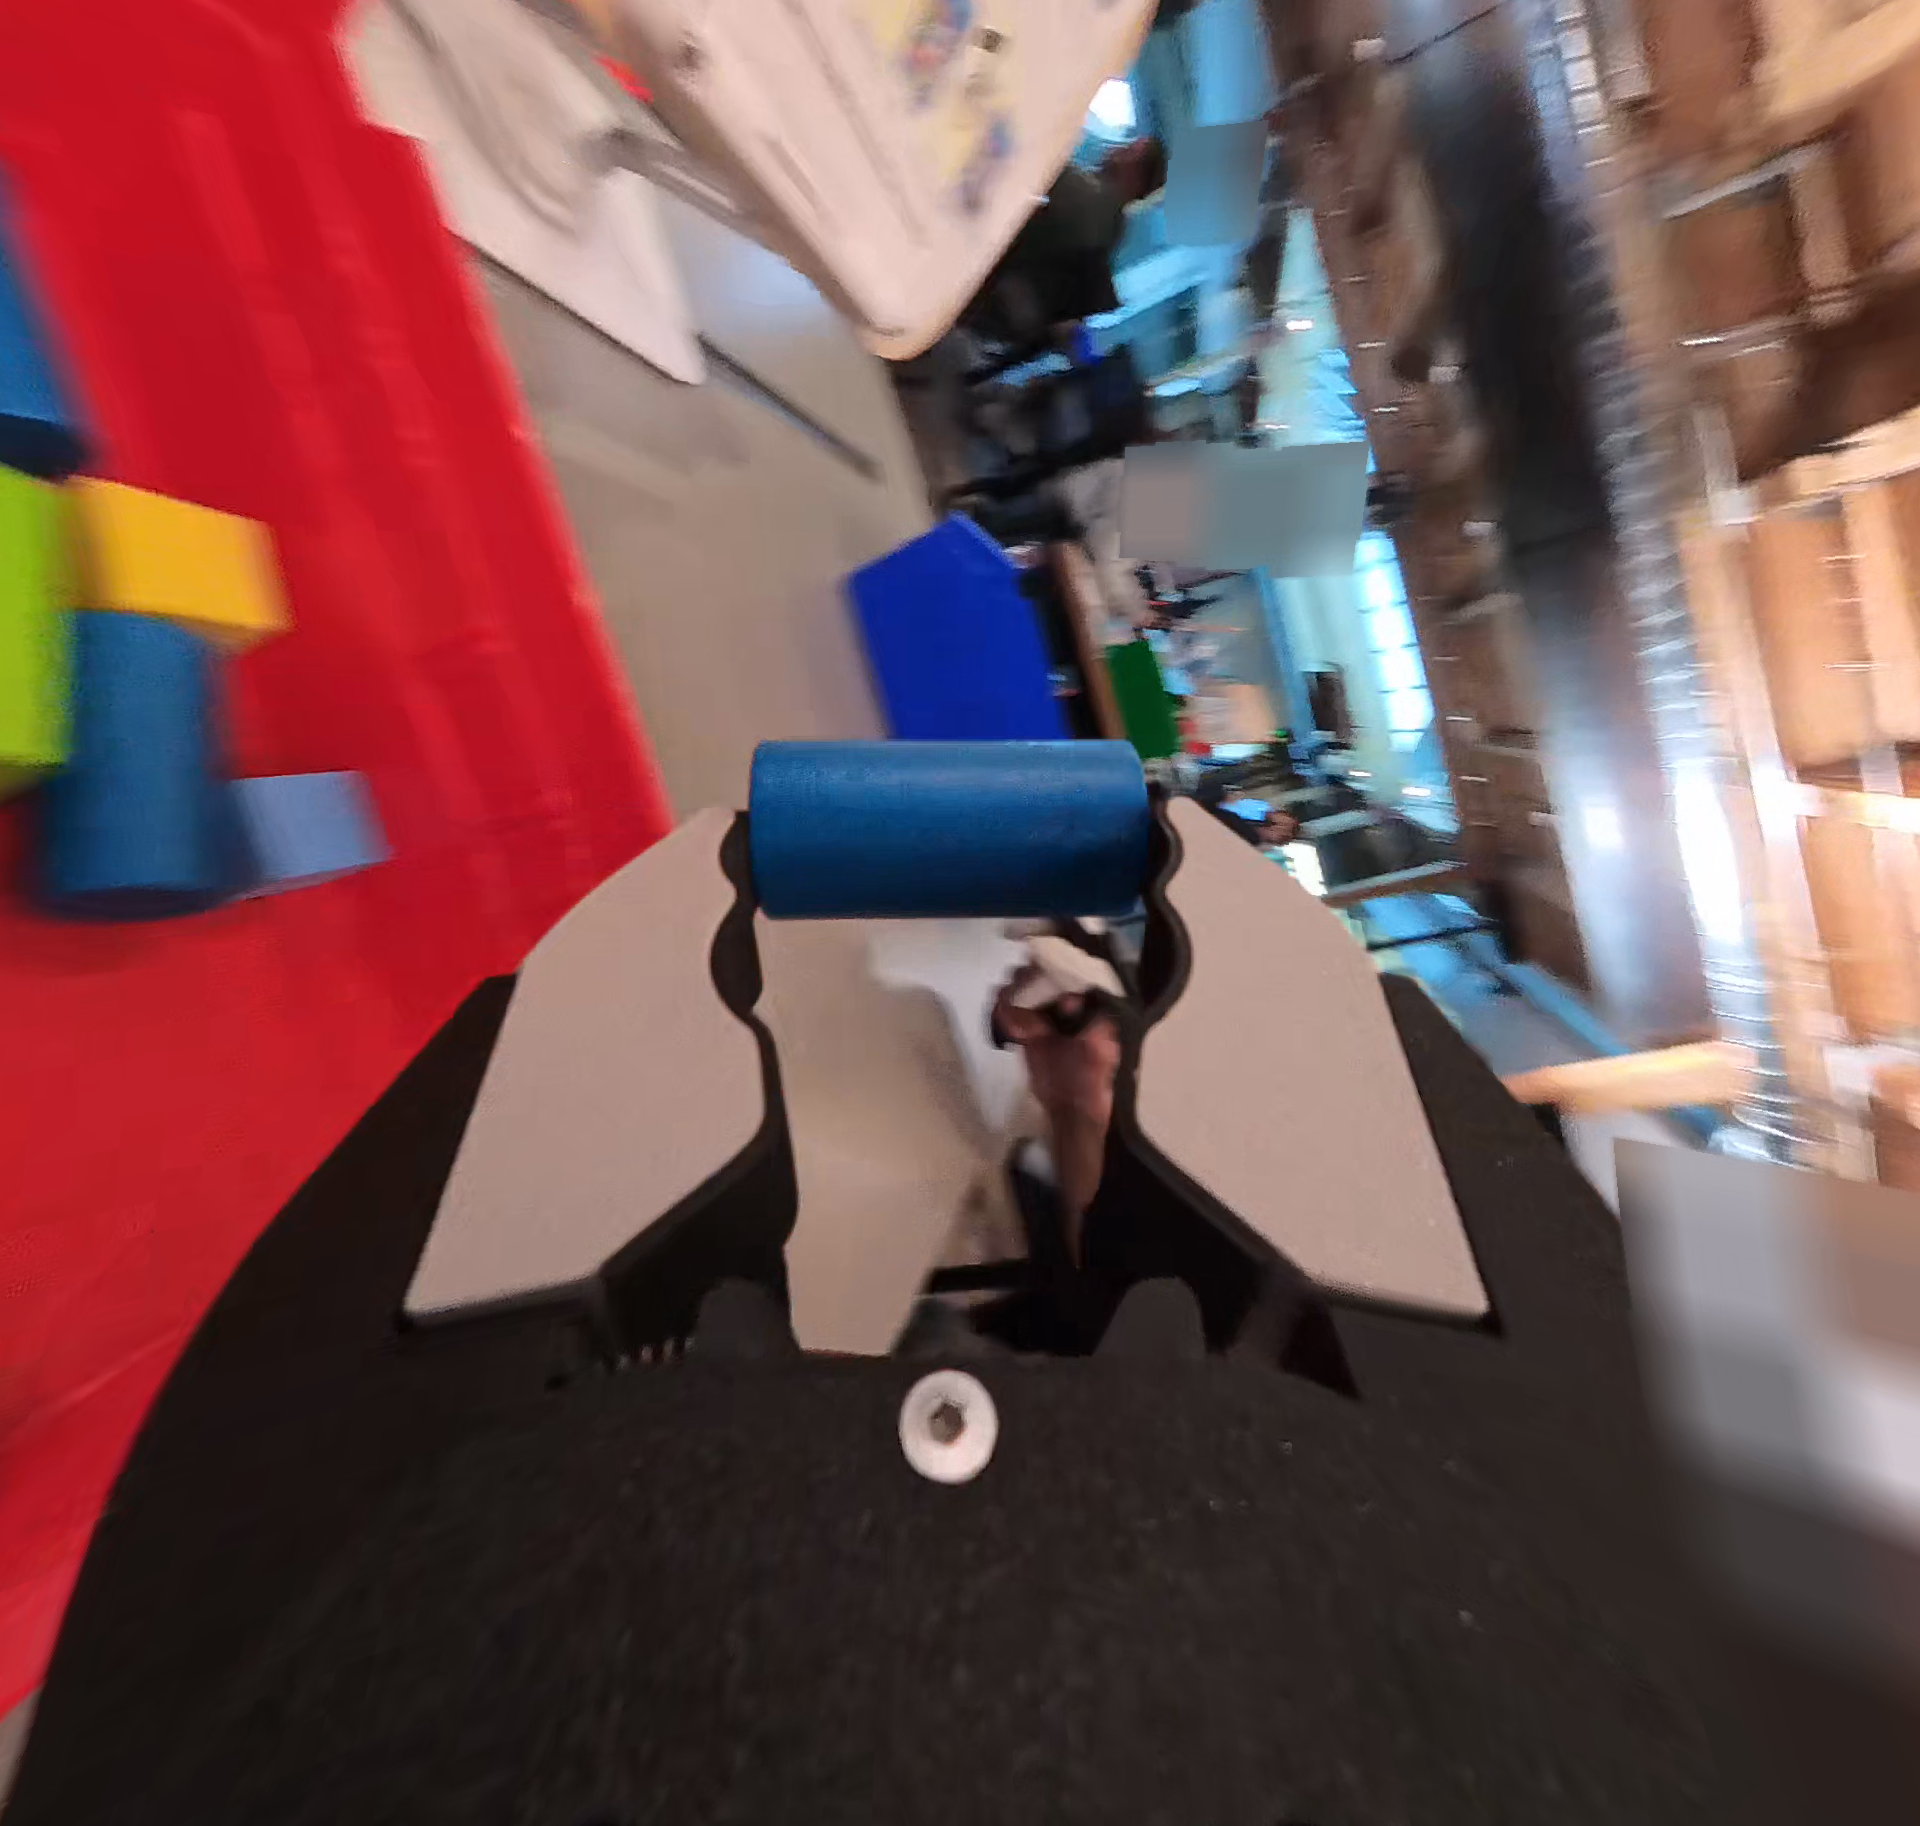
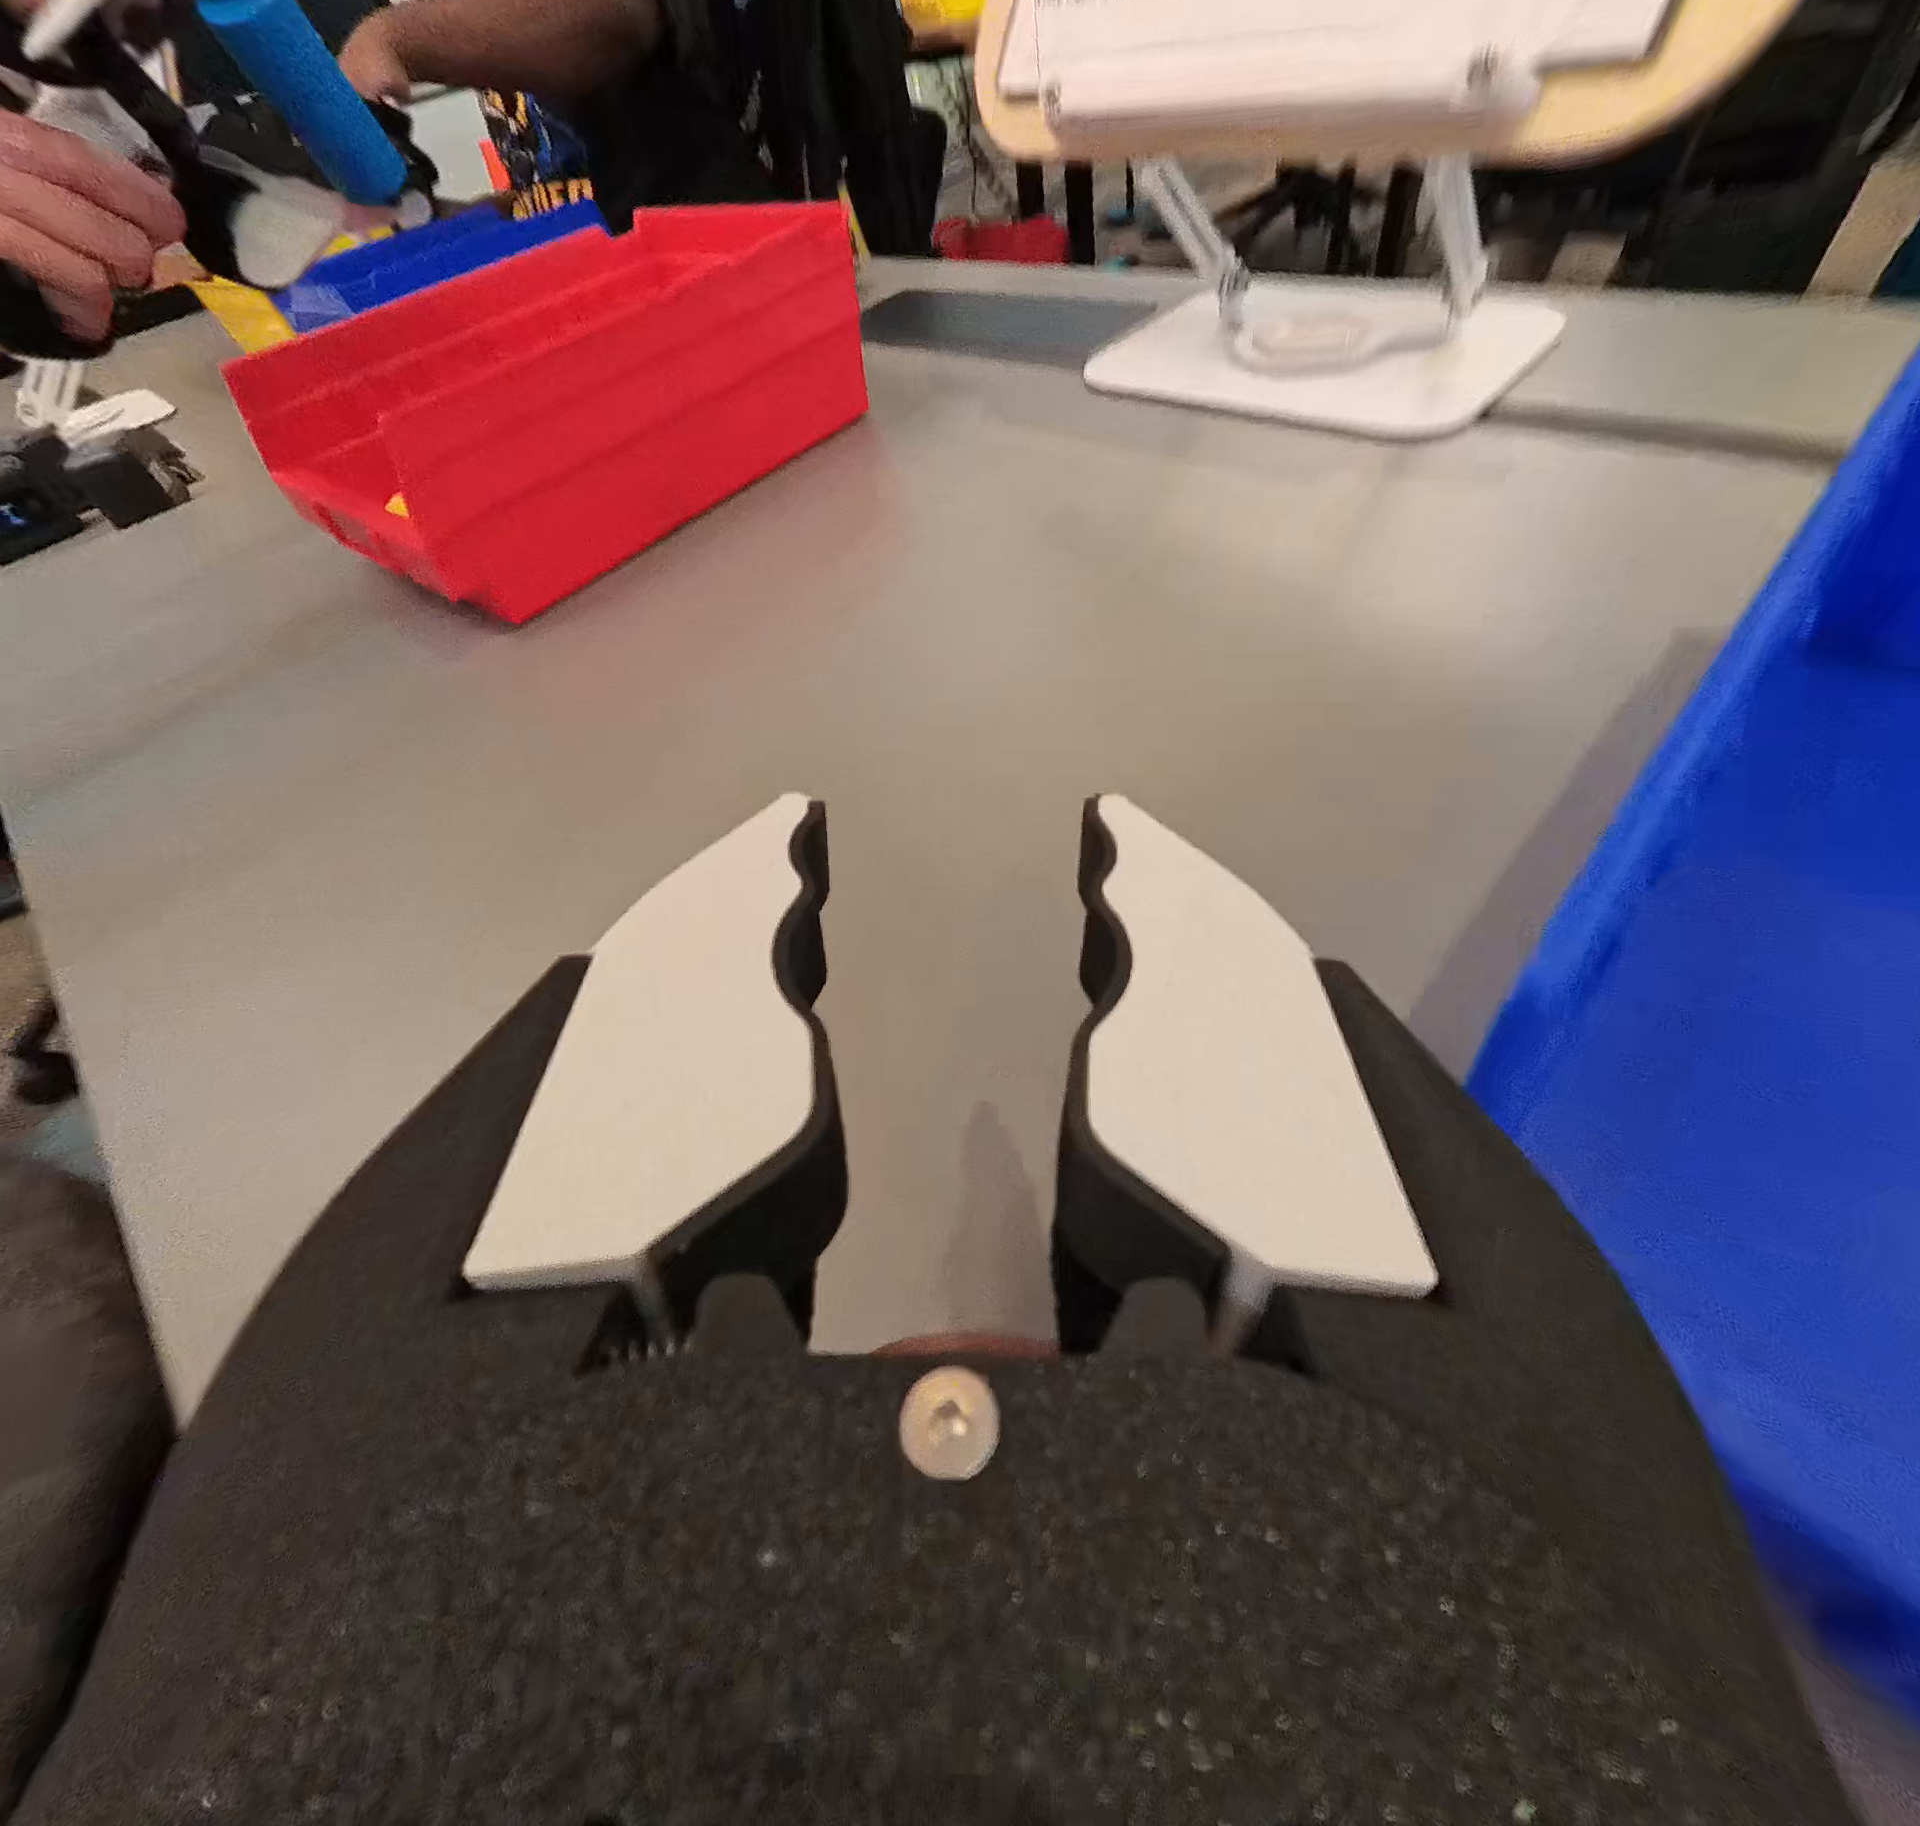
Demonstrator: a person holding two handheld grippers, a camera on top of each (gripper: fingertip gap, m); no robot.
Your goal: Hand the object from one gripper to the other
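My left gripper (image 1: 948,831) is shut on a blue cylinder (image 1: 948,829), held crosswise by its two ends between the fingertips, in the air beside the red bin (image 1: 312,426). In the right wrist view the same cylinder (image 2: 301,83) shows at the top left, held by the left gripper (image 2: 249,93) above the red bin (image 2: 582,394), with a hand behind it. My right gripper (image 2: 954,820) is open and empty, low over the grey table (image 2: 1039,613), well apart from the cylinder.
The red bin holds several blocks: yellow (image 1: 177,561), green (image 1: 31,623) and blue (image 1: 135,748). A blue bin (image 2: 1745,1049) stands at the right. A white stand with a board (image 2: 1320,353) is at the back. A person's arm (image 2: 520,20) is behind the red bin.
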